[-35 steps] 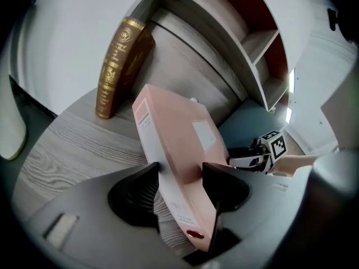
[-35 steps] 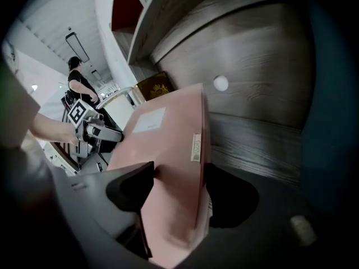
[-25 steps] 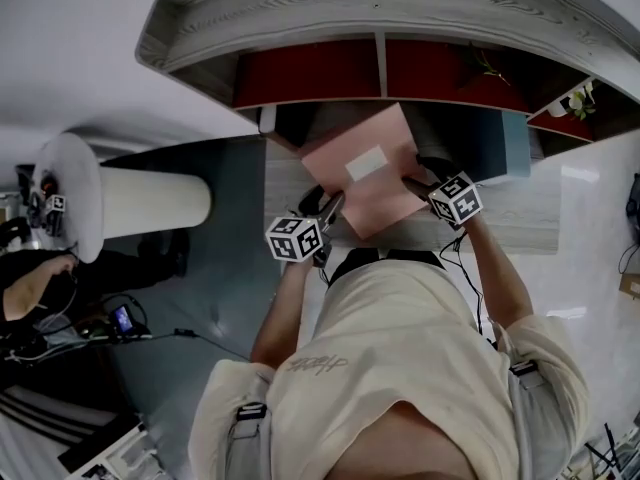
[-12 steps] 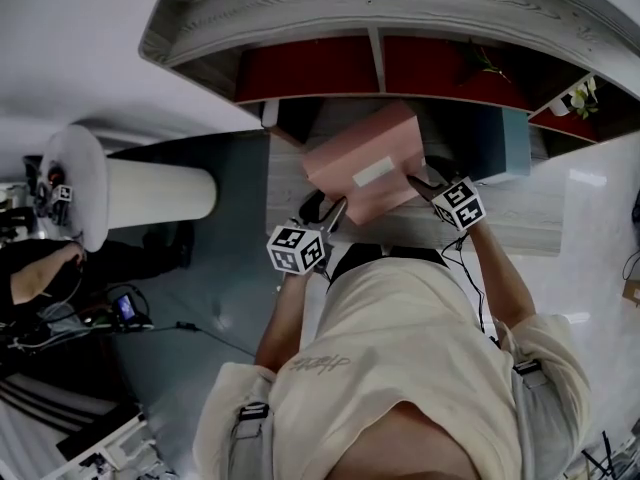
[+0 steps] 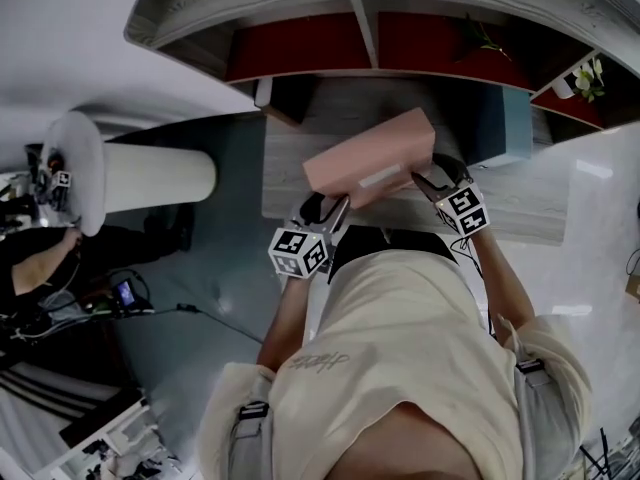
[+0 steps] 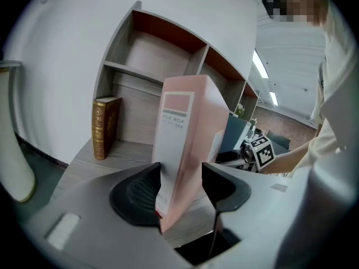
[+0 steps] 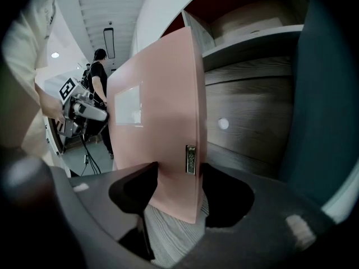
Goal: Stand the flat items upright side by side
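Item: rigid pink rectangular file box (image 5: 370, 158), which you are holding up on its edge between both hands.
Location: it is hanging over the grey wood-grain counter (image 5: 285, 173), in front of the open shelf unit with red back panels (image 5: 300, 48). Whether its lower edge is touching the counter cannot be told.
Left tongs (image 6: 179, 186): you are pinching them on the box's spine end, with a pad pressing on each broad face below the printed spine label (image 6: 175, 112).
Right tongs (image 7: 174, 189): these have just been closing in with the box between them. You are now clamping them on the opposite end, right beside a small brass-coloured clasp (image 7: 190, 159).
Attitude: the box is leaning, its top edge tipping towards the shelf unit and its white rectangular face label (image 5: 383, 178) showing to you.
Neighbour, left: a brown hardback book with gilt spine (image 6: 105, 126) is standing upright on the counter, apart from the box.
Neighbour, right: a dark teal upright panel (image 5: 503, 123) is standing near the right tongs.
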Demonstrator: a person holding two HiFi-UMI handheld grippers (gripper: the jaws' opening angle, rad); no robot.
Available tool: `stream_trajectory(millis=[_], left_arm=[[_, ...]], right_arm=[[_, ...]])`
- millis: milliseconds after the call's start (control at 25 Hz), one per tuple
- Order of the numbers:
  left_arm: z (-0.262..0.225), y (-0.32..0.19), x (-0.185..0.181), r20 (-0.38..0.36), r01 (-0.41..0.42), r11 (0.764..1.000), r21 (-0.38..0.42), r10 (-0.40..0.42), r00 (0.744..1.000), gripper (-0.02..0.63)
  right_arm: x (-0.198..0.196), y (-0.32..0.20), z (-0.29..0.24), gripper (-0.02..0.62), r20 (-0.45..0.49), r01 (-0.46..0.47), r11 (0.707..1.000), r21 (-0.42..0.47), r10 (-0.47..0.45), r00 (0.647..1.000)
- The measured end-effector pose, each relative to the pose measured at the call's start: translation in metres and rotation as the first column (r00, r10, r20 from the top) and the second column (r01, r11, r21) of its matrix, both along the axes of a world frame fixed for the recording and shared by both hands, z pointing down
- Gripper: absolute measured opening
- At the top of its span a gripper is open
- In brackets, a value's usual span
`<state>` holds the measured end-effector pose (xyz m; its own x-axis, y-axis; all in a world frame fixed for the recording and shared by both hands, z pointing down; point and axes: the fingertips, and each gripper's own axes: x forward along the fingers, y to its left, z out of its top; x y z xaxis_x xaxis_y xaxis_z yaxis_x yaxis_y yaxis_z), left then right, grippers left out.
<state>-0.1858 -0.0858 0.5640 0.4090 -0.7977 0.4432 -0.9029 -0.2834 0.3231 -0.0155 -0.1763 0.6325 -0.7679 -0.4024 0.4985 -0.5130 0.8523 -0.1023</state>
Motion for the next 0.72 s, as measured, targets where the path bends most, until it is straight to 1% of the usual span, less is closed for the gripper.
stream_trajectory(millis=[120,200,280,440,520,640,720], left_arm=[[0.006,0.011,0.007,-0.008,-0.030,0.999,-0.017,0.030,1.000,0.251],[0.010,0.014,0.012,0.005,-0.055,0.998,-0.017,0.055,0.998,0.285],[0.012,0.016,0.015,0.022,-0.075,0.997,-0.009,0.076,0.997,0.304],[0.013,0.018,0.020,0.047,-0.132,0.991,-0.004,0.132,0.990,0.339],[0.011,0.018,0.020,0.055,-0.151,0.988,0.013,0.150,0.987,0.351],[0.008,0.015,0.013,0.059,-0.169,0.984,0.050,0.166,0.984,0.379],[0.005,0.011,0.012,0.069,-0.211,0.974,0.083,0.205,0.976,0.412]], right_arm=[[0.005,0.011,0.002,0.250,-0.023,-0.016,1.000,0.005,0.016,1.000],[0.009,0.015,0.004,0.250,-0.032,-0.029,1.000,0.010,0.029,0.999],[0.012,0.020,0.006,0.250,-0.035,-0.046,0.999,0.011,0.047,0.998],[0.021,0.028,0.010,0.244,-0.048,-0.115,0.993,0.014,0.115,0.992],[0.029,0.030,0.010,0.244,-0.054,-0.157,0.987,0.017,0.158,0.986],[0.041,0.033,0.007,0.245,-0.069,-0.235,0.971,0.038,0.238,0.969],[0.047,0.041,0.004,0.245,-0.062,-0.272,0.962,0.036,0.274,0.960]])
